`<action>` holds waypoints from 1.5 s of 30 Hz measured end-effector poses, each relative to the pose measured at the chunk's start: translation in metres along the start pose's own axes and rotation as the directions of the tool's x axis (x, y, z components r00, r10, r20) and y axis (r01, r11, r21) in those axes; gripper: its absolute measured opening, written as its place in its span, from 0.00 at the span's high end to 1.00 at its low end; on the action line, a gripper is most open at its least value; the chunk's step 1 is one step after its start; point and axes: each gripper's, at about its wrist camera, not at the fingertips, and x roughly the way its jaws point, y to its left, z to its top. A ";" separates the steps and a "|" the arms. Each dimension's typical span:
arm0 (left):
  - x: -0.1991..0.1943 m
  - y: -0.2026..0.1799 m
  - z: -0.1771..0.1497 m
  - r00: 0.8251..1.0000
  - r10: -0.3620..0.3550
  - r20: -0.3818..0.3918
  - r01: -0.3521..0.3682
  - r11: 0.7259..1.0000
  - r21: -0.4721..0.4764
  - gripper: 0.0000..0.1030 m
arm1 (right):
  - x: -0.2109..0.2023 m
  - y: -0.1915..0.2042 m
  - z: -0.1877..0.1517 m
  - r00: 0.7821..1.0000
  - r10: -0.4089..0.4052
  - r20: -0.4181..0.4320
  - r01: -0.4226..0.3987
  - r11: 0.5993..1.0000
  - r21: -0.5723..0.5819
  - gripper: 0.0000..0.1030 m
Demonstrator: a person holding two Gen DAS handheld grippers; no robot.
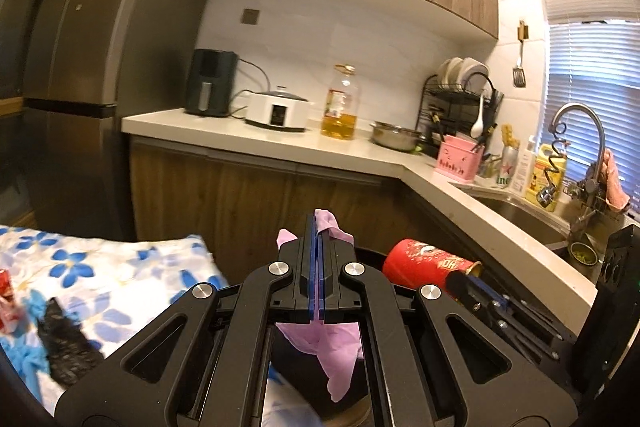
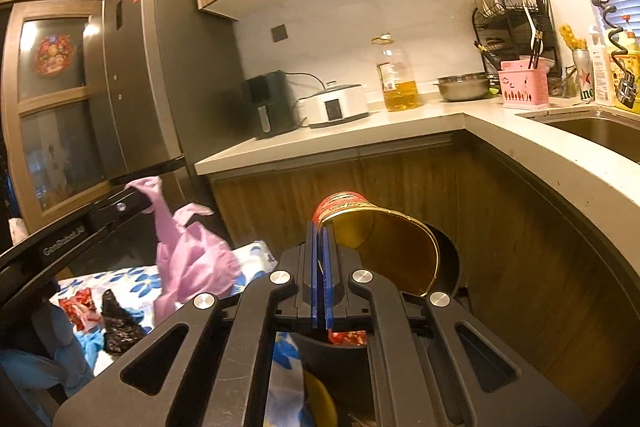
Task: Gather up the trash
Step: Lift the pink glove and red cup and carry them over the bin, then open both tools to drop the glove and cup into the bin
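My left gripper (image 1: 317, 227) is shut on a crumpled pink plastic piece (image 1: 328, 351), which hangs below the fingers. In the right wrist view that left gripper (image 2: 138, 201) shows at the left with the pink piece (image 2: 192, 259) dangling from it. My right gripper (image 2: 320, 233) is shut on the rim of a red paper cup (image 2: 384, 247) with a gold inside, tipped on its side. The cup (image 1: 424, 263) and the right gripper (image 1: 460, 281) also appear in the left wrist view. A black bin (image 2: 450, 259) lies just behind and below the cup.
A floral-cloth table (image 2: 136, 279) at the left carries a red wrapper (image 2: 78, 303), a black wrapper (image 2: 118, 323) and blue scraps (image 2: 88, 343). Ahead runs an L-shaped counter (image 2: 400, 135) with appliances, an oil bottle (image 2: 396, 79) and a sink (image 2: 600, 131). A tall fridge (image 2: 152, 67) stands left.
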 end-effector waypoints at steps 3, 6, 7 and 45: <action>0.016 -0.008 -0.003 1.000 -0.016 -0.009 0.016 1.000 0.009 1.00 | 0.006 -0.007 0.001 1.000 -0.007 -0.009 0.007 1.000 0.005 0.97; 0.028 -0.011 -0.004 0.999 -0.030 -0.018 0.030 0.999 0.011 1.00 | 0.012 -0.014 0.002 1.000 -0.011 -0.016 0.011 1.000 0.017 0.97; 0.033 -0.011 -0.006 0.999 -0.038 -0.022 0.038 0.999 0.010 1.00 | 0.015 -0.016 0.002 1.000 -0.013 -0.018 0.013 1.000 0.020 0.97; 0.046 0.028 -0.042 0.991 0.088 -0.104 -0.095 0.993 -0.067 0.18 | 0.012 -0.028 -0.010 0.997 -0.062 -0.055 0.066 0.996 0.067 0.34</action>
